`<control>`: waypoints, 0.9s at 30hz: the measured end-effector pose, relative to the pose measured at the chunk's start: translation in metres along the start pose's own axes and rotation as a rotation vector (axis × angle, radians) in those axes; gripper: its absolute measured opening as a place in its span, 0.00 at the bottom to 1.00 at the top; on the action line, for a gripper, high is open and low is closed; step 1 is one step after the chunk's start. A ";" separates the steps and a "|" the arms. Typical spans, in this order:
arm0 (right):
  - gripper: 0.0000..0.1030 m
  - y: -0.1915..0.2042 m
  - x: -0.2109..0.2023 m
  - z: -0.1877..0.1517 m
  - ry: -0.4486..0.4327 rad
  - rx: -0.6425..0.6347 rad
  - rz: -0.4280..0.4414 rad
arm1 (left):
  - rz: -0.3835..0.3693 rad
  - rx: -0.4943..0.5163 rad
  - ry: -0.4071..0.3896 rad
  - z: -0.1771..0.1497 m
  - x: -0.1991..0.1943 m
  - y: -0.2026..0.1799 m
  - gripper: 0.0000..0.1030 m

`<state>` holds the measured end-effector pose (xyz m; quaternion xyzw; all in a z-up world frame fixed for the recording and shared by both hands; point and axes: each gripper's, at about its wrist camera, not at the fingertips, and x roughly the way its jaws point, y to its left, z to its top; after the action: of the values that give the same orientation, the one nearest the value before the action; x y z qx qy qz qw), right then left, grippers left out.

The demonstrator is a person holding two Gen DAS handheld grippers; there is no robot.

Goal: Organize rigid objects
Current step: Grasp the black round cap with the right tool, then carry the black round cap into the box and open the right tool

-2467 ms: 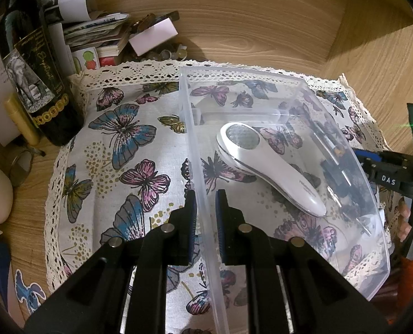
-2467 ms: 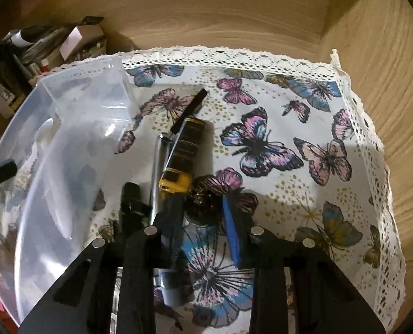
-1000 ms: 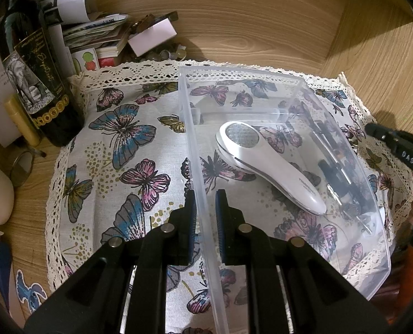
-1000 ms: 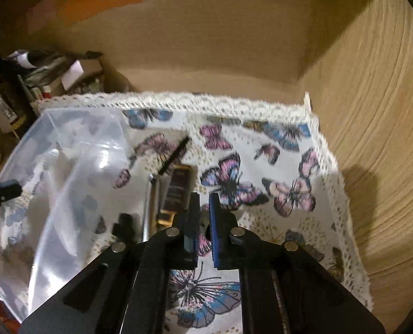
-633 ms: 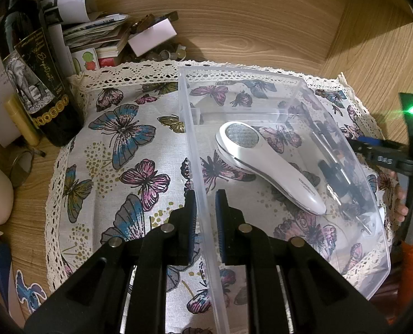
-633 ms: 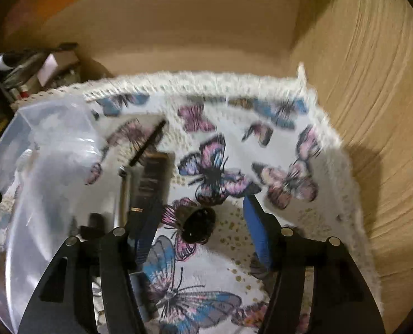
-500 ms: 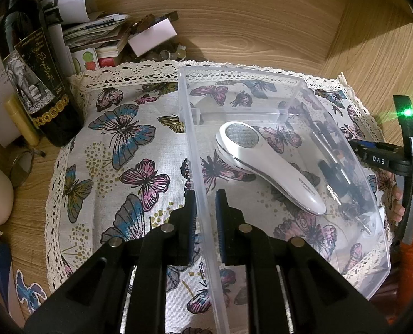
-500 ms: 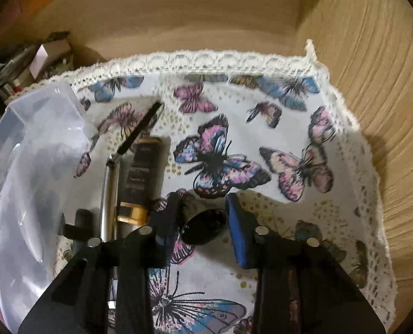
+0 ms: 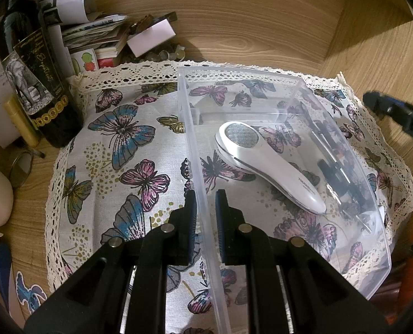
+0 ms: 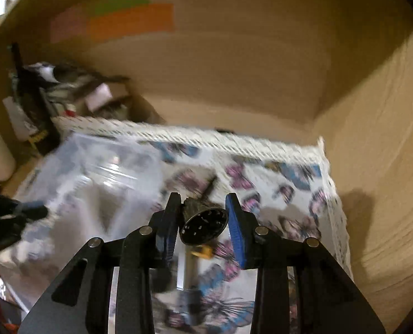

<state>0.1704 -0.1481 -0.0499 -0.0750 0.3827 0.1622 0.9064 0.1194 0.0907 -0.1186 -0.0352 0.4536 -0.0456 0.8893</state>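
- Right wrist view: since half a second ago the right claw (image 10: 203, 217) has lifted off the butterfly cloth (image 10: 295, 192), its jaws clamped on a small black cap (image 10: 203, 225).
- Left wrist view: the left claw (image 9: 205, 204) pinches the clear bin's wall (image 9: 198, 150); a white shaver (image 9: 264, 161) lies inside.

Each gripper is built of matte black linkage arms joined by round silver pins. On the left gripper (image 9: 205, 208) dark blue ribbed pads are fitted to the inner faces of the fingers (image 9: 190, 211). The right gripper (image 10: 203, 217) is made alike, with brighter blue pads (image 10: 235, 231). An orange sleeve (image 9: 412, 272) is seen at the right edge of the left wrist view.
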 end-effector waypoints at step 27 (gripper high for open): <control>0.36 0.087 0.036 0.002 0.080 -0.127 0.153 | -0.003 0.003 -0.002 0.001 0.000 -0.001 0.13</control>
<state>0.1651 -0.0575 -0.0755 -0.1092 0.4120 0.2516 0.8689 0.1199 0.0892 -0.1182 -0.0346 0.4527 -0.0474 0.8897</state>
